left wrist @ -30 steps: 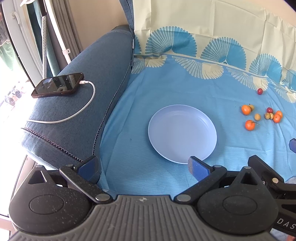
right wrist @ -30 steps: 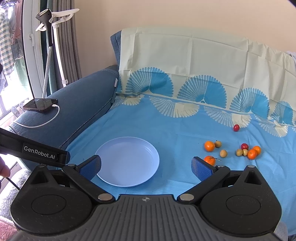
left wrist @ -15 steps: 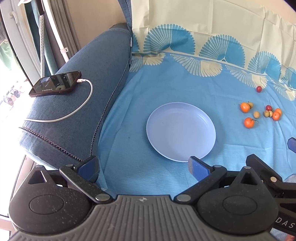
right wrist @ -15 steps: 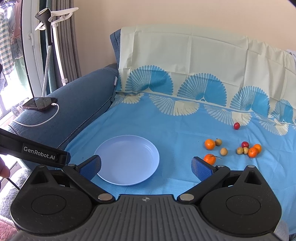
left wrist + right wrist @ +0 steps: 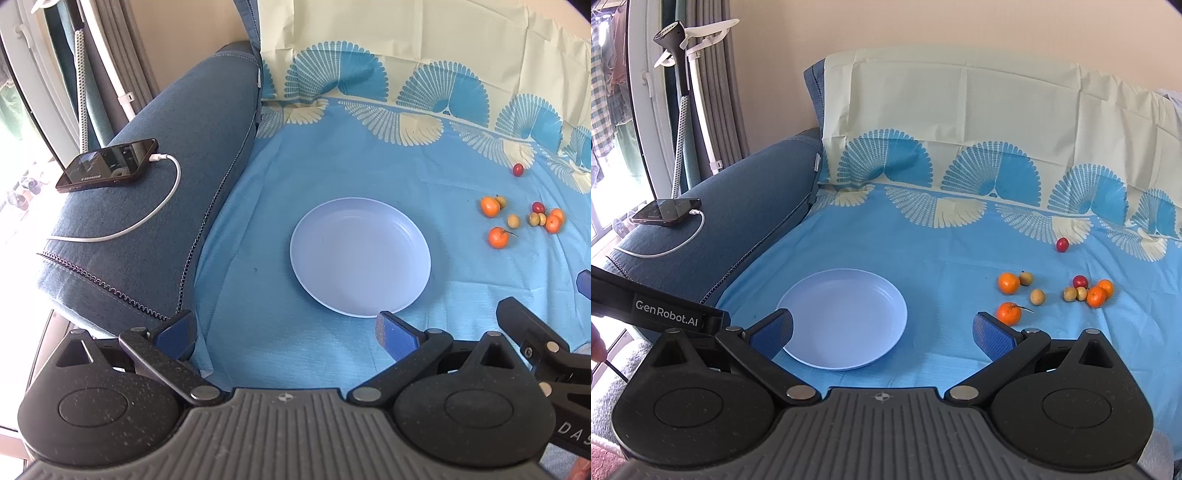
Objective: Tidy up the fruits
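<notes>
Reaching with both jaws released and empty, the right gripper (image 5: 882,328) risks rolling the round fruits (image 5: 1010,313), scattered right of the empty plate (image 5: 846,317) on the soft sofa cover (image 5: 923,240), out of reach.

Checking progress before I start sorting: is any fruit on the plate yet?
No, the plate holds nothing, and the oranges and other small fruits lie on the blue sheet to its right.

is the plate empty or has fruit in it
Empty: the plate shows only bare blue surface, and all the fruits lie on the cloth beside it.
</notes>
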Demonstrator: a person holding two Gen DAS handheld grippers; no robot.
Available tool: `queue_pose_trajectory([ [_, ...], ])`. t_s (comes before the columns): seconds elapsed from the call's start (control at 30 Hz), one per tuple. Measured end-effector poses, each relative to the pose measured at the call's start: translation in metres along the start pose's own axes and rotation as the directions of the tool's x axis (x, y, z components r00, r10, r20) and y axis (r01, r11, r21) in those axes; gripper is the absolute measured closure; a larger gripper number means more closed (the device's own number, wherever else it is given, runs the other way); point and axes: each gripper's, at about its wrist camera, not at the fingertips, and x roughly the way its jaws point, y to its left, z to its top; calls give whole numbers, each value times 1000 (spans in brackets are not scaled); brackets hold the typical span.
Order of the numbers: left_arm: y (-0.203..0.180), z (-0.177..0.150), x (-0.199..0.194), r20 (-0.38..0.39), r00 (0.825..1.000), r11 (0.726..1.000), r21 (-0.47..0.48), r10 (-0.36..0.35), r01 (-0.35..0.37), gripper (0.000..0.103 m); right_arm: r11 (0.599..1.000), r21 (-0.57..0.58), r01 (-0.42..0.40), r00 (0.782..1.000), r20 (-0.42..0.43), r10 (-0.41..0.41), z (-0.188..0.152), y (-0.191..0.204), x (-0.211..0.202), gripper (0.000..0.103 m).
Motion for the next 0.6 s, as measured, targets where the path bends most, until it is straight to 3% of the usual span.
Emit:
queue_pose_trajectory([
  [0.3,-8,2,-1,-18,999,1000,2,-27,27,0,999,43,17,999,42,-19,-2,-12,-5,0],
  [0.6,-53,12,2,9,1000,994,108,-5,4,0,979,127,159,982,84,-170,-10,-55,-10,0],
])
